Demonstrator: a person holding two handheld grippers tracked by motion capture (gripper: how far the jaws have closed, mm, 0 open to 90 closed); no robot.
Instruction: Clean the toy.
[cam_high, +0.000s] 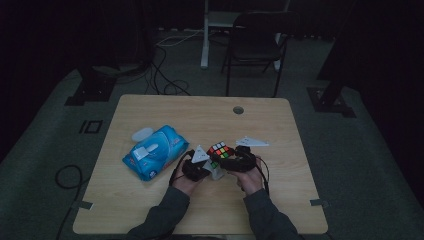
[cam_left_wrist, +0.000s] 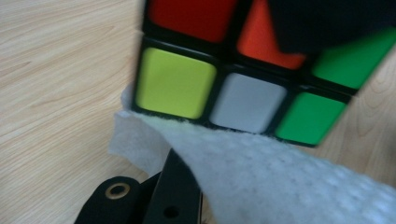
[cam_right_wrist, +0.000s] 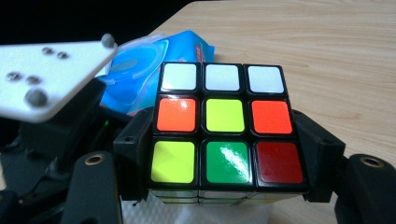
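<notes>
From the high view, a person sits at the near edge of a light wooden table, forearms reaching in from the bottom. The left gripper and the right gripper meet near the middle of the table around a multicoloured plastic puzzle cube. A white wipe sits between the two grippers, just below the cube. To the left lies a blue soft pack of wet wipes with its white lid flap open. Beyond the far edge stands a black folding chair on grey carpet.

In the left gripper view, the white wipe is pinched in the black jaws, which are closed together on it. Its upper edge touches the cube along a row of yellow, white and green squares.

In the right gripper view, the right gripper is clamped on the cube, one jaw against each side. The top face shows three white squares at the far row. The blue pack lies behind, at the left.
</notes>
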